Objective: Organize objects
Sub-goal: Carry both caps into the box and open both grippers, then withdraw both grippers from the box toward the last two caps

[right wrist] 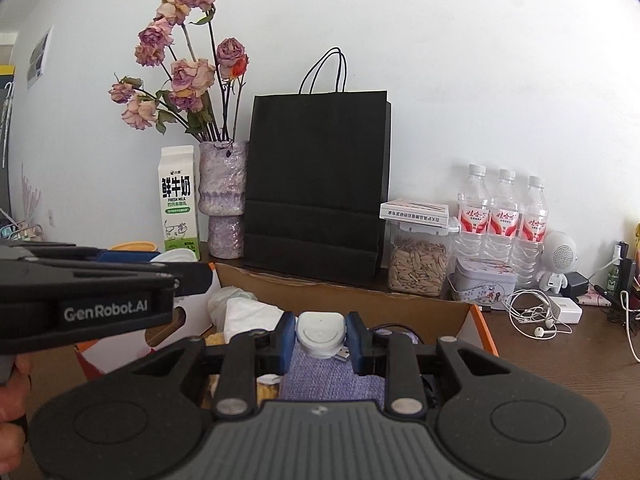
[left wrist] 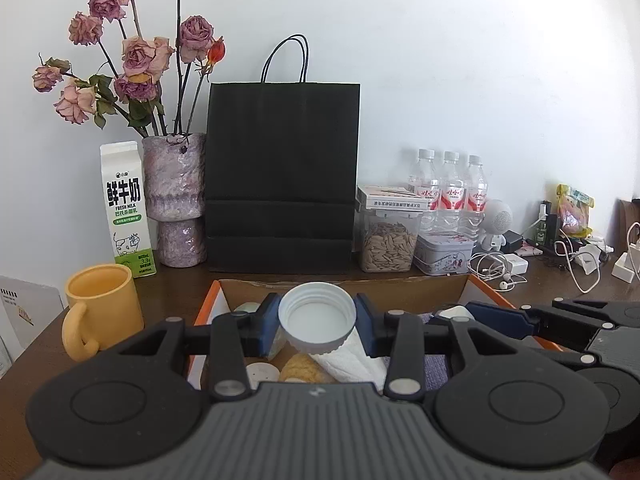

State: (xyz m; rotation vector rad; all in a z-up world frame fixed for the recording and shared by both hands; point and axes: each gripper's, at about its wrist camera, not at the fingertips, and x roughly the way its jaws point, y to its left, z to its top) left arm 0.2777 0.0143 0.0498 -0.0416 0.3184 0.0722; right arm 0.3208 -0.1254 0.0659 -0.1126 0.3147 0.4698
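My left gripper (left wrist: pixel 317 317) is shut on a white threaded bottle cap (left wrist: pixel 317 317), its hollow side facing the camera, held above an open cardboard box (left wrist: pixel 400 294) with orange outer sides. My right gripper (right wrist: pixel 320 334) is shut on a small white plastic lid with a moulded tab (right wrist: pixel 320 334), also above the box (right wrist: pixel 400 308). Inside the box lie crumpled white tissue (left wrist: pixel 352 360), a yellowish pastry (left wrist: pixel 304 368), a purple cloth (right wrist: pixel 328 376) and a small round white piece (left wrist: pixel 262 372). In the right wrist view the left gripper (right wrist: pixel 188 276) reaches in from the left.
Behind the box stand a black paper bag (left wrist: pixel 280 176), a milk carton (left wrist: pixel 126 208), a vase of dried roses (left wrist: pixel 176 196), a yellow mug (left wrist: pixel 102 308), a seed jar (left wrist: pixel 388 240), a tin (left wrist: pixel 442 252), three water bottles (left wrist: pixel 450 188), earphones and chargers (left wrist: pixel 504 268).
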